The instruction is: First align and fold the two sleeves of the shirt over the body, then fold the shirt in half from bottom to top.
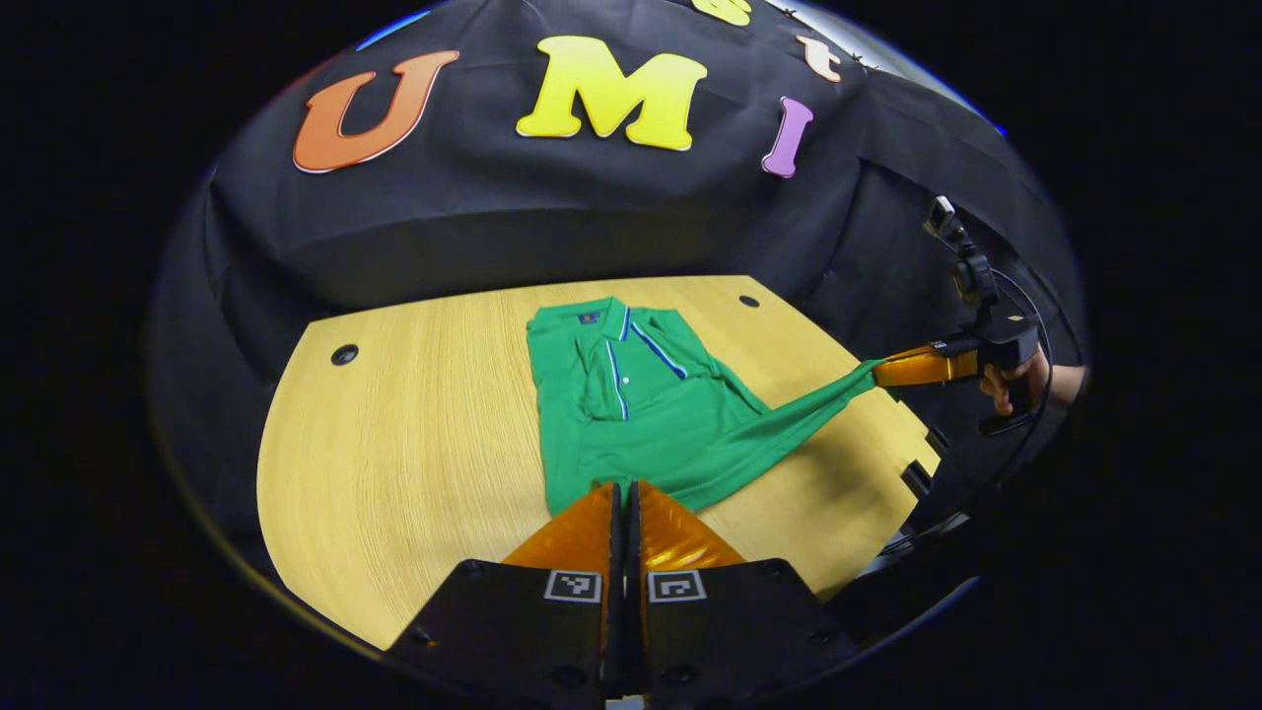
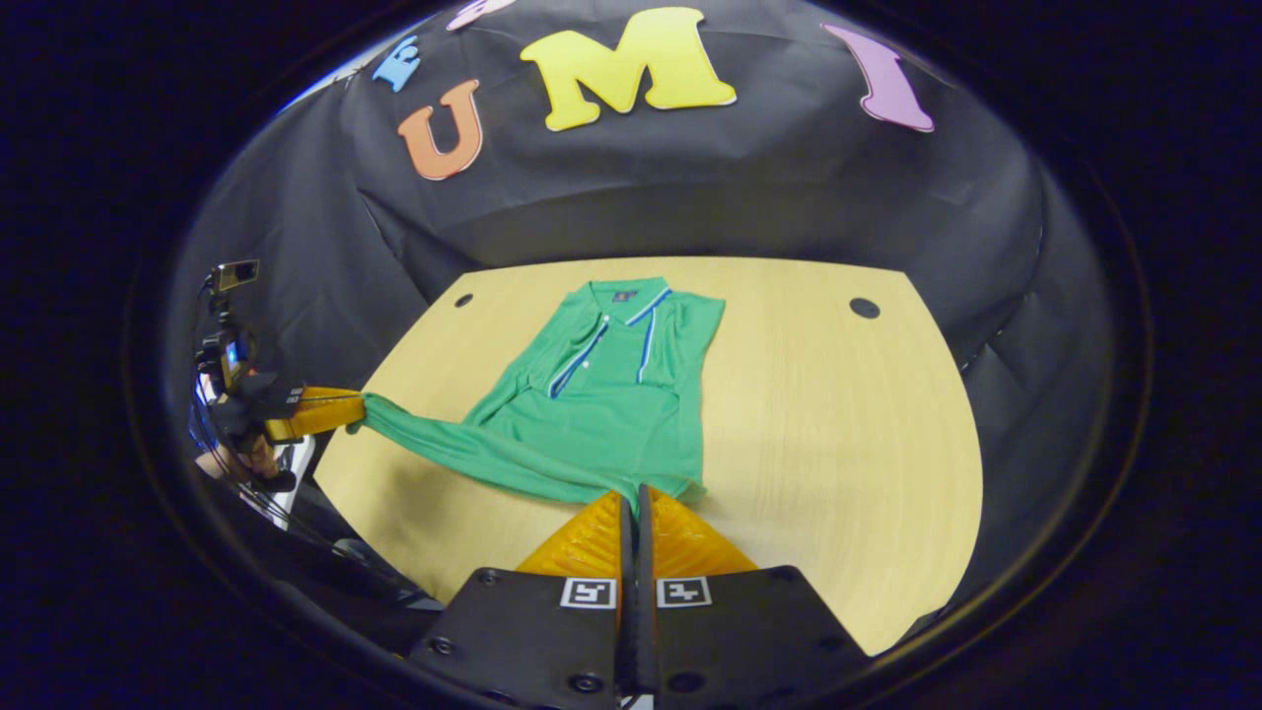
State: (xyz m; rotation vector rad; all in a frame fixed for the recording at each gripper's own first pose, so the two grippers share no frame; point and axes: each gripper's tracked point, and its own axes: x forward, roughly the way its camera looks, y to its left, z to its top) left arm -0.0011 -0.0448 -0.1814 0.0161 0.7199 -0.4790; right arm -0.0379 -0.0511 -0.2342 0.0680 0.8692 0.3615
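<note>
We hold the shirt (image 1: 631, 414) hem corners, each gripper (image 1: 623, 490) (image 2: 636, 496) clamped on one; lift evenly toward the collar (image 2: 621, 292).

Shirt (image 1: 631, 414) is soft matt knit cloth, smooth with a few folds, woven stripe trim along the placket. Table (image 1: 414, 444) is light wood-grain laminate, fine lines, smooth, slight sheen; dark round holes set in it. Booth wall is matt black cloth, creased. Gripper bodies look hard matt plastic, with paper-like printed marker squares stuck on.
</note>
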